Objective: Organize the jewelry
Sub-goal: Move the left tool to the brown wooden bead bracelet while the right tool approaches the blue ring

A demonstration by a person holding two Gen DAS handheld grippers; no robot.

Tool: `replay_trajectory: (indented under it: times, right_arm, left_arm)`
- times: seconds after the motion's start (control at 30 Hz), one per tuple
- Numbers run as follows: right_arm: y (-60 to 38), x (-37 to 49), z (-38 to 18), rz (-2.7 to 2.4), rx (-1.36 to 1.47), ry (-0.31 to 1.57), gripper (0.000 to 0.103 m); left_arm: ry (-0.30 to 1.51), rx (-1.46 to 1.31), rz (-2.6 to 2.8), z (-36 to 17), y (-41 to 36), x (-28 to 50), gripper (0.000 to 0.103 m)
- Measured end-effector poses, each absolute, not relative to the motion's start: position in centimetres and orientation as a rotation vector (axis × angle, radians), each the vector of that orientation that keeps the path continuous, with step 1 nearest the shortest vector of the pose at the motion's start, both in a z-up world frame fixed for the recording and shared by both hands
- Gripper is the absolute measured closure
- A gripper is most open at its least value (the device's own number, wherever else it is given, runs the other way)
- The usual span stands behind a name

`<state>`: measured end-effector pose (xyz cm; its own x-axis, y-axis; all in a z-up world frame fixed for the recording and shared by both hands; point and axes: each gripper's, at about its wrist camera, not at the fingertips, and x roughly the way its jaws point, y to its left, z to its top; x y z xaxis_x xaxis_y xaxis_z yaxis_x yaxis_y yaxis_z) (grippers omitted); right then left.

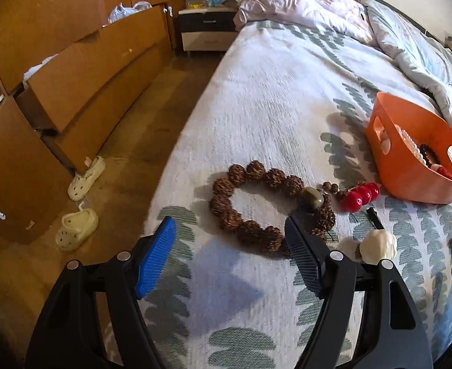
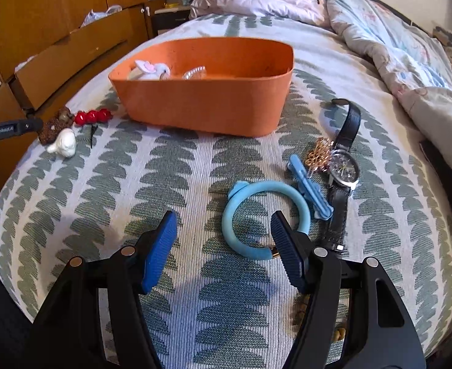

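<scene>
An orange basket (image 2: 201, 107) stands on the bed and holds pearl and bead pieces; it also shows in the left wrist view (image 1: 410, 166). My left gripper (image 1: 229, 230) is open just short of a brown bead bracelet (image 1: 247, 209), with red beads (image 1: 359, 195) and a white hair piece (image 1: 378, 247) to its right. My right gripper (image 2: 223, 224) is open over a light blue bangle (image 2: 299, 209). A blue clip (image 2: 309, 187), a gold ornament (image 2: 319, 153) and a black-strap watch (image 2: 344, 166) lie to the right of the bangle.
The bedspread (image 2: 103, 190) has a grey leaf pattern. A crumpled quilt (image 2: 395, 46) lies at the far right. Wooden drawers (image 1: 81, 70) and pale slippers (image 1: 78, 227) are on the floor side, left of the bed edge. A small black pin (image 1: 375, 216) lies near the red beads.
</scene>
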<state>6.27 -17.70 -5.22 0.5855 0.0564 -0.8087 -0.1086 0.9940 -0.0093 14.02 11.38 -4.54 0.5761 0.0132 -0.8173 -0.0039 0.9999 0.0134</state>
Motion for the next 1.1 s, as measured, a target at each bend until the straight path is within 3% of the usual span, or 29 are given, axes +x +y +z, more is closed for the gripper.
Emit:
replay_trajectory:
  times: [0.73,0.83,0.9,1.0,1.1]
  right_arm:
    - [-17.8,7.2,-6.4,0.057,-0.058,0.955,0.039]
    - [-18.0,7.3,-6.3,0.039,-0.049,0.95,0.046]
    - [-18.3,7.4,-6.3,0.033,-0.036,0.949,0.057]
    - [-18.9,7.5,-6.3,0.03,-0.014,0.95,0.062]
    - [-18.7,7.4,-6.3,0.028,-0.021,0.949,0.069]
  left_arm:
    - [1.034,-0.087,0.017,-6.3,11.7,15.9,0.029]
    - [1.05,-0.115,0.011,-6.6,11.8,16.3,0.029]
    - [1.055,-0.12,0.011,-6.8,11.7,16.5,0.029]
    - [1.059,-0.122,0.009,-7.0,11.6,16.7,0.029]
    - [1.066,-0.141,-0.007,-7.1,11.7,16.8,0.036]
